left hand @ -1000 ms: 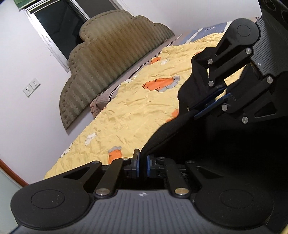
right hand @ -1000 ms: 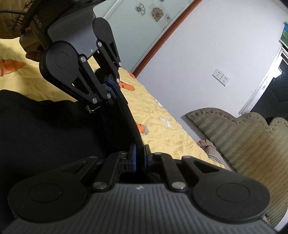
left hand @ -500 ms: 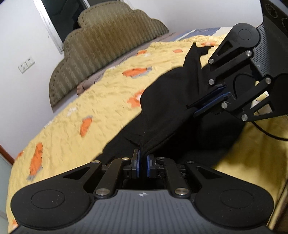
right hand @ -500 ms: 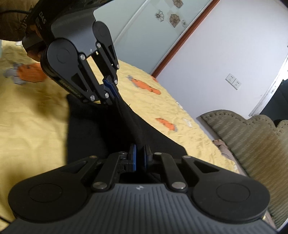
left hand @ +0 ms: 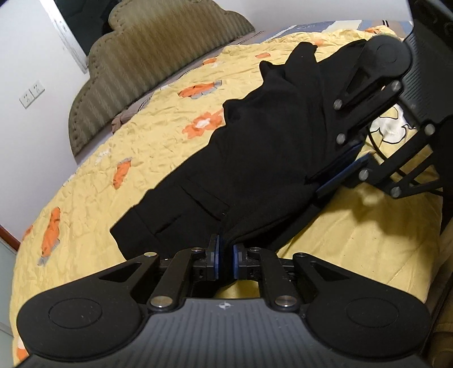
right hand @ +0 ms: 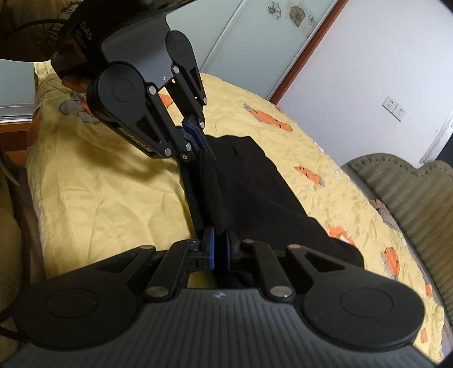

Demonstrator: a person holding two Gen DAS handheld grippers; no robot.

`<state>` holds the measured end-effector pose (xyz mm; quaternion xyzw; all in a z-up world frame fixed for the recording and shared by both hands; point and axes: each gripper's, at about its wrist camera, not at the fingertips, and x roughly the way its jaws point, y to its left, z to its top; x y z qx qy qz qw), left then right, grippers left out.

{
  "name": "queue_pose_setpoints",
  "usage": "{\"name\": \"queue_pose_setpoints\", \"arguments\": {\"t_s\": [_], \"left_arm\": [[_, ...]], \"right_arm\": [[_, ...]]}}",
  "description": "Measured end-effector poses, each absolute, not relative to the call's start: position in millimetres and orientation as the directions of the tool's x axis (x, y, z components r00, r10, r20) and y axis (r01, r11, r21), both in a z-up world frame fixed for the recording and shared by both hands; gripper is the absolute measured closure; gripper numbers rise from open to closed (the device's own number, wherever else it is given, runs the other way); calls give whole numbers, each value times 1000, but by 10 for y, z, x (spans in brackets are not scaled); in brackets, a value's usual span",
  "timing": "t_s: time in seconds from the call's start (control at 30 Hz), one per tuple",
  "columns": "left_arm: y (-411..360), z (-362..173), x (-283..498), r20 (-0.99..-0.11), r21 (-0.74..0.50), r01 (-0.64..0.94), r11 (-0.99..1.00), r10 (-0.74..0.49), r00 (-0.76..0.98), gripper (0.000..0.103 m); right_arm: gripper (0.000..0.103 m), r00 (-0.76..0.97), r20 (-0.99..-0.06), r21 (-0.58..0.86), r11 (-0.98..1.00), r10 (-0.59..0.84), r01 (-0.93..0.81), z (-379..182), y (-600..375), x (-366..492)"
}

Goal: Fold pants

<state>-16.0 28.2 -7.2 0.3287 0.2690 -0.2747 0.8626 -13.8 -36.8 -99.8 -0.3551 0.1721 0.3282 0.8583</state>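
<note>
1. Yellow bedspread (left hand: 170,158) with orange flower prints covers a bed, wrinkled over most of its surface.
2. Behind the bed stands a padded olive headboard (left hand: 158,51) with a scalloped top, against a white wall.
3. On that wall sits a double wall socket (left hand: 32,94), and a dark window (left hand: 82,17) shows just beside the headboard.
4. From the right wrist view, a pale wardrobe door (right hand: 254,48) with flower decals rises past the far side of the bed.
5. Black pants (left hand: 254,147) lie stretched across the bedspread, the waist end with a pocket slit near the left wrist camera, the legs trailing off toward the far edge.
6. One long edge of the pants is lifted off the bed as a ridge running between the two tools.
7. Left tongs (left hand: 225,252) are clamped on black cloth at the waist end; the gap between the blue pads has just widened slightly, with the fabric in it.
8. Right tongs (right hand: 220,246) are closed on the same raised edge farther along the pants.
9. A hand (right hand: 74,82) shows behind the left tool in the right wrist view.
</note>
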Motion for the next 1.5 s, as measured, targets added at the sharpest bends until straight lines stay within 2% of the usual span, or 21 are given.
{"name": "queue_pose_setpoints", "arguments": {"t_s": [0.17, 0.27, 0.37, 0.43, 0.53, 0.57, 0.67, 0.77, 0.83, 0.87, 0.9, 0.97, 1.07, 1.13, 1.17, 1.2, 1.3, 1.43, 1.5], "left_arm": [[323, 165, -170, -649, 321, 696, 642, -386, 656, 88], [313, 347, -65, -626, 199, 701, 684, -462, 628, 87], [288, 457, 44, -605, 94, 714, 693, -530, 594, 87], [273, 424, 54, -625, 144, 709, 690, -492, 606, 87], [318, 223, 15, -677, 317, 664, 678, -328, 658, 86], [364, 163, 20, -697, 341, 653, 676, -284, 659, 85], [498, 28, -37, -738, 365, 646, 671, -214, 640, 85], [539, -34, -144, -767, 400, 666, 630, -167, 619, 85], [614, 9, -188, -779, 382, 688, 616, -186, 599, 85], [652, 81, -207, -772, 364, 691, 624, -214, 599, 85], [667, 162, -210, -759, 341, 689, 639, -245, 603, 85], [679, 360, -164, -712, 270, 671, 690, -327, 622, 82], [552, 540, 26, -627, 179, 622, 762, -399, 669, 72], [376, 553, 193, -597, 153, 594, 790, -405, 692, 60], [275, 534, 256, -592, 151, 578, 802, -394, 703, 45], [175, 496, 300, -588, 157, 562, 812, -380, 714, 38], [-145, 364, 278, -583, 211, 561, 800, -357, 729, 38], [-546, 207, 29, -568, 344, 626, 700, -376, 732, 38], [-681, 152, -68, -578, 361, 674, 644, -413, 704, 38]], "right_arm": [[93, 707, -567, -448, 562, 423, -695, -1079, -365, -113], [90, 708, -559, -421, 587, 431, -691, -1078, -412, -148], [83, 689, -551, -317, 645, 471, -695, -951, -593, -192], [82, 662, -563, -221, 682, 495, -697, -858, -797, -231], [78, 647, -580, -156, 713, 495, -684, -745, -1179, -415], [77, 642, -585, -141, 717, 497, -683, -699, -1316, -497], [65, 652, -561, -104, 738, 510, -667, -487, -1768, -764], [55, 728, -456, -76, 793, 512, -605, -204, -2214, -977], [39, 782, -338, -7, 830, 523, -558, -44, -2492, -1036], [37, 809, -280, 28, 846, 517, -532, 0, -2597, -1049], [37, 832, -237, 63, 862, 502, -503, 25, -2679, -1033], [37, 877, -206, 109, 900, 435, -421, -1, -2791, -941], [33, 922, -263, 184, 953, 284, -241, -163, -2911, -634], [33, 926, -320, 314, 944, 202, -98, -334, -3076, -354], [34, 923, -340, 393, 919, 182, -37, -427, -3186, -223], [38, 924, -343, 461, 887, 168, 10, -520, -3267, -110], [51, 926, -351, 594, 798, 141, 103, -769, -3427, 169], [53, 923, -363, 708, 682, 132, 181, -1035, -3603, 415], [53, 919, -377, 734, 643, 118, 219, -1119, -3744, 498]]}}
